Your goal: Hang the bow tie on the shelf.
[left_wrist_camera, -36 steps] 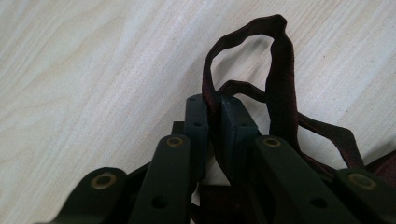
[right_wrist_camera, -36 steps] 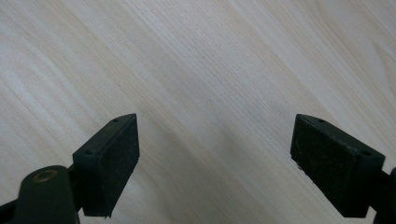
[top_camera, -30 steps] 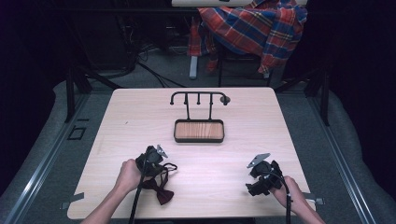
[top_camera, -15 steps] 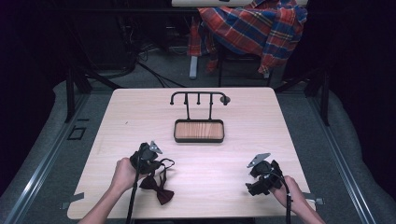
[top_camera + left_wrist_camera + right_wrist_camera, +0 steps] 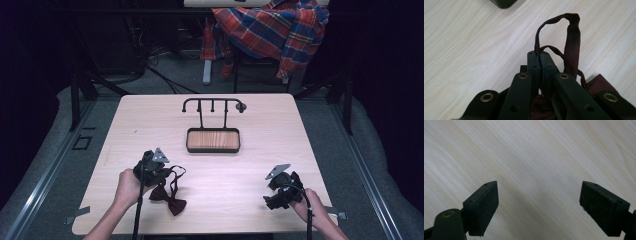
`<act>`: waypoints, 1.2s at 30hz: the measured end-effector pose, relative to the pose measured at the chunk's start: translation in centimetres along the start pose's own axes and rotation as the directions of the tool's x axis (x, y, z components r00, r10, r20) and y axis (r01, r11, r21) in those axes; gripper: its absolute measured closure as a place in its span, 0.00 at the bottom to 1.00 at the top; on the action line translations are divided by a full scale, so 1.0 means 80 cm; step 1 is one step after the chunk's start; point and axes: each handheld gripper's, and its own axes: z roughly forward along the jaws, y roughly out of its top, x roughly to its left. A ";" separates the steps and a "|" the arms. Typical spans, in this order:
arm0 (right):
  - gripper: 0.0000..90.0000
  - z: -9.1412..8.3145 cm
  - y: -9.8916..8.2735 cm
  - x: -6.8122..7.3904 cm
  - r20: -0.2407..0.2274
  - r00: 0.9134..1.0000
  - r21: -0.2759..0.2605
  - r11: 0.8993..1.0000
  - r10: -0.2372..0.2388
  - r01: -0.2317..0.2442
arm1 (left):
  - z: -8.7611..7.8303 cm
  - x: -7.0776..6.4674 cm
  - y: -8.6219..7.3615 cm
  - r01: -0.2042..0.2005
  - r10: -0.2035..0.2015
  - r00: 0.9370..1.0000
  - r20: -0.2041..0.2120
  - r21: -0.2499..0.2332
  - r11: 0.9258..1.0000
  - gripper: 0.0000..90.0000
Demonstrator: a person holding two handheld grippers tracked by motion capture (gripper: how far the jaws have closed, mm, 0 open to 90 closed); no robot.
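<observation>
Bow tie (image 5: 169,199) near the table's (image 5: 250,170) front-left corner feels light and floppy; my left gripper (image 5: 539,56) pinches its thin strap (image 5: 571,37), right gripper (image 5: 539,207) gapes apart.

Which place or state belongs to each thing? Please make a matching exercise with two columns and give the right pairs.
Things:
1. left claw
2. right claw
3. dark red fabric bow tie
4. black metal stand with a wooden tray

Places or states:
A. middle of the far half of the table
B. open, nothing between the jaws
C. shut on a thin strap
D. near the table's front edge, under the left claw

Pairs: 1-C, 2-B, 3-D, 4-A
</observation>
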 end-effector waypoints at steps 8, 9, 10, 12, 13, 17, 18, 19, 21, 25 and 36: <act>0.17 0.000 0.002 -0.001 -0.004 1.000 0.013 1.000 -0.010 0.010 | -0.016 -0.002 0.003 0.020 -0.022 0.999 -0.032 -0.042 0.999 0.98; 0.17 0.000 0.002 -0.001 -0.004 1.000 0.013 1.000 -0.010 0.010 | -0.016 -0.002 0.003 0.020 -0.022 0.999 -0.032 -0.042 0.999 0.98; 0.17 0.000 0.002 -0.001 -0.004 1.000 0.012 1.000 -0.011 0.011 | -0.018 -0.002 0.004 0.022 -0.025 0.999 -0.036 -0.058 0.998 0.98; 0.17 0.000 0.002 -0.001 -0.005 1.000 0.013 1.000 -0.011 0.011 | -0.022 -0.002 0.006 0.021 -0.024 0.999 -0.042 -0.066 0.998 0.98; 0.17 0.000 0.002 -0.001 -0.005 1.000 0.013 1.000 -0.012 0.012 | -0.022 -0.002 0.006 0.021 -0.024 0.999 -0.042 -0.066 0.998 0.98; 0.17 0.000 0.001 -0.001 -0.006 1.000 0.018 1.000 -0.013 0.013 | -0.028 -0.001 0.009 0.031 -0.035 0.998 -0.055 -0.076 0.997 0.98; 0.17 -0.001 0.001 -0.001 -0.007 1.000 0.021 1.000 -0.016 0.016 | -0.029 -0.001 0.010 0.034 -0.039 0.998 -0.059 -0.078 0.996 0.98; 0.17 -0.001 0.001 -0.002 -0.006 1.000 0.021 1.000 -0.016 0.016 | -0.030 0.000 0.010 0.033 -0.039 0.997 -0.064 -0.080 0.996 0.98; 0.17 0.000 0.001 -0.002 -0.005 1.000 0.026 1.000 -0.010 0.010 | -0.034 0.000 0.012 0.037 -0.044 0.997 -0.067 -0.093 0.995 0.98; 0.17 -0.001 0.001 -0.001 -0.001 1.000 0.024 1.000 -0.008 0.008 | -0.039 0.001 0.016 0.035 -0.043 0.997 -0.070 -0.104 0.994 0.98; 0.17 -0.003 -0.003 -0.002 0.017 1.000 0.028 1.000 -0.005 0.004 | -0.047 0.004 0.032 0.039 -0.052 0.995 -0.087 -0.148 0.988 0.98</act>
